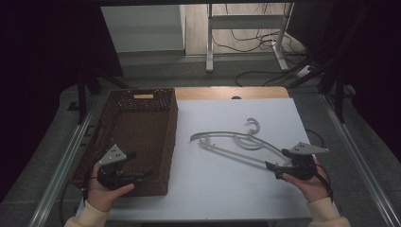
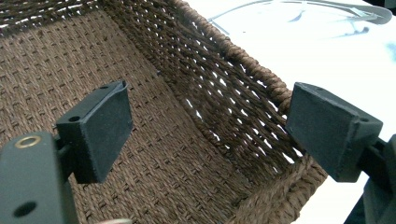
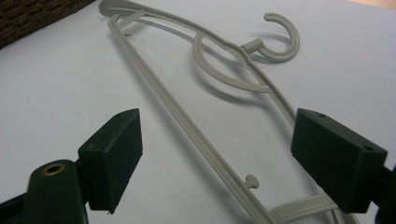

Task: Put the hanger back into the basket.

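Right gripper (image 1: 276, 166), jaws apart, straddles the near right end of the hanger (image 1: 236, 142) lying flat on the table (image 1: 213, 189), likely lining up a grab, while left gripper (image 1: 142, 174), jaws apart, waits over the basket (image 1: 142, 116) at left.

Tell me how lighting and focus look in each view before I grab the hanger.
High view: dark surroundings, table evenly lit, hanger pale and low in contrast. Left gripper view: table overexposed beyond the basket. Right gripper view: hanger sharp, soft shadows.
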A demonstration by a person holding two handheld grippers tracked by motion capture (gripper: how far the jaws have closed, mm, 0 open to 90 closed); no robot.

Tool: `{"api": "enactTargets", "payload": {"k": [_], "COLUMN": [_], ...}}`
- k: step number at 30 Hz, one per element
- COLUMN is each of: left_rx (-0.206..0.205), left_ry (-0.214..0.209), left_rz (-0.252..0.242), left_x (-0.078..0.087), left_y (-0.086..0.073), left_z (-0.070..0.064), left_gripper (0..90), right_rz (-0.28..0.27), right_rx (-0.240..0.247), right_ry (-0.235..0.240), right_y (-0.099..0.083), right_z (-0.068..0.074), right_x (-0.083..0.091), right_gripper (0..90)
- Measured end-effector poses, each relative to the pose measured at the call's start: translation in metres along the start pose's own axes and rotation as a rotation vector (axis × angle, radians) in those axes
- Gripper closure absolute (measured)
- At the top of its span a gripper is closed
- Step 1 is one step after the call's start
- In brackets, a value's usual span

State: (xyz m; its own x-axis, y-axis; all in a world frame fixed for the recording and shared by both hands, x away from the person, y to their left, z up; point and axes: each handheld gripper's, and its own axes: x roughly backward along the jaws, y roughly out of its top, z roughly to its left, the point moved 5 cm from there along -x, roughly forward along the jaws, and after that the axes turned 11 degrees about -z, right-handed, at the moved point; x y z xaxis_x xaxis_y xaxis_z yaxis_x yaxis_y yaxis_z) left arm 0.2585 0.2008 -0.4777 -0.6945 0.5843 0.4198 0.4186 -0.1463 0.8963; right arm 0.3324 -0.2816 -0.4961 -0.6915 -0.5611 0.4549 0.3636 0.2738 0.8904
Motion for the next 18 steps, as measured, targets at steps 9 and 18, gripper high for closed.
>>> {"api": "enactTargets", "payload": {"k": [9, 18], "left_rx": [0.0, -0.006], "left_ry": [-0.002, -0.006], "left_rz": [-0.004, -0.002], "left_x": [0.0014, 0.0016], "left_y": [0.0006, 0.0006], "left_z": [0.0, -0.0014], "left_gripper": [15.4, 15.4], "right_rz": [0.007, 0.019], "right_rx": [-0.006, -0.003], "right_ry": [-0.001, 0.003], "right_y": [-0.0011, -0.0013], "right_z": [-0.0018, -0.0008], "right_x": [0.0001, -0.0026], "right_gripper": [17.0, 17.2]}}
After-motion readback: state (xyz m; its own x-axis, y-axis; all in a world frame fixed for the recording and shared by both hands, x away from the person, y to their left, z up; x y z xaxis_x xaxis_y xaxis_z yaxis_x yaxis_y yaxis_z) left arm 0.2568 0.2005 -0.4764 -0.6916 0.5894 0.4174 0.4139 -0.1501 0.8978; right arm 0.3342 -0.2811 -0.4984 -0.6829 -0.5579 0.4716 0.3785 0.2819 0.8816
